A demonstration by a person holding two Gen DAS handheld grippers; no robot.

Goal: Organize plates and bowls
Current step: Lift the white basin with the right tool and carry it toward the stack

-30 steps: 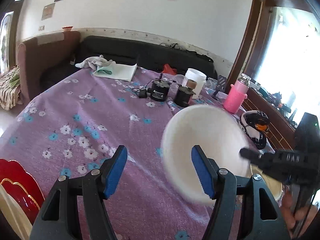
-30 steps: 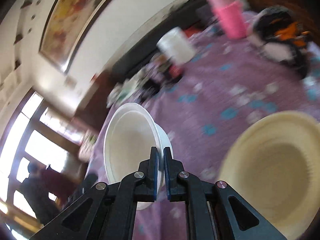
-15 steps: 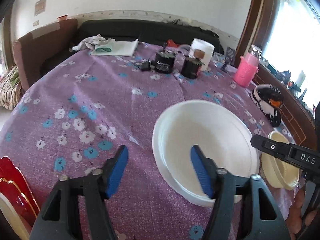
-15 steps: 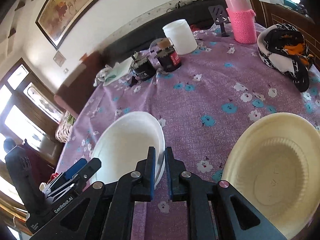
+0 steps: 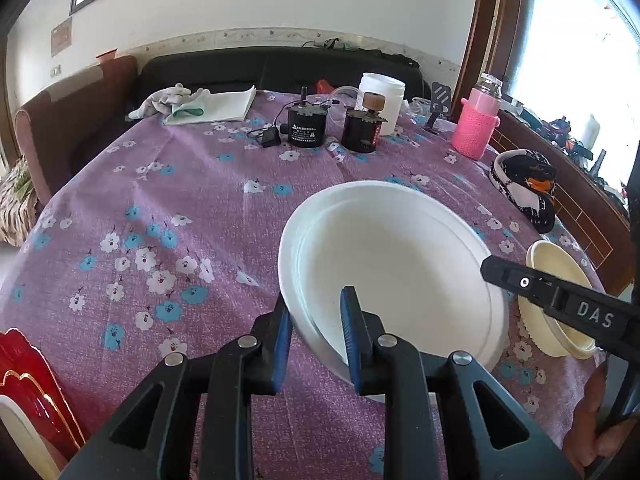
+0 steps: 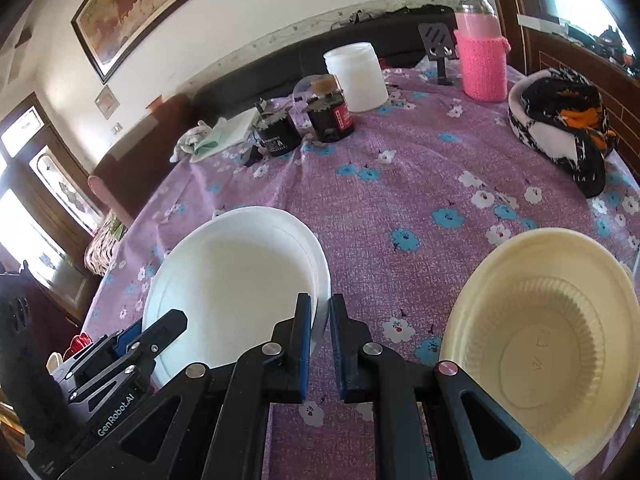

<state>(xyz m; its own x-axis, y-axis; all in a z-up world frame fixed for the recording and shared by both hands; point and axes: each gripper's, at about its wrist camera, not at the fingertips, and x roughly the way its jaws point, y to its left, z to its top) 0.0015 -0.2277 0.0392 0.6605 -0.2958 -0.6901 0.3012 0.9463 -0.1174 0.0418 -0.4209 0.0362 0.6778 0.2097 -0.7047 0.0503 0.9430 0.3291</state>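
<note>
A white bowl [image 5: 394, 264] sits nested in a second white bowl on the purple flowered tablecloth [image 5: 180, 208]. My left gripper [image 5: 314, 334] has its blue pads around the near left rim, closed almost onto it. My right gripper [image 6: 319, 328] is shut on the right rim of the same white bowl [image 6: 236, 280]. A cream bowl [image 6: 548, 340] stands to the right, and in the left wrist view [image 5: 556, 276] it is partly hidden behind the right gripper.
Red and cream plates [image 5: 28, 376] lie at the near left edge. Two dark jars [image 5: 306, 128], a white tub [image 5: 380, 100], a pink-sleeved bottle [image 5: 478, 126], a folded cloth [image 5: 208, 106] and a black-and-white bundle [image 5: 524, 188] stand farther back.
The right gripper has lowered the tilted white bowl flat onto the table. My left gripper's jaws have narrowed from wide open to around the bowl's near rim.
</note>
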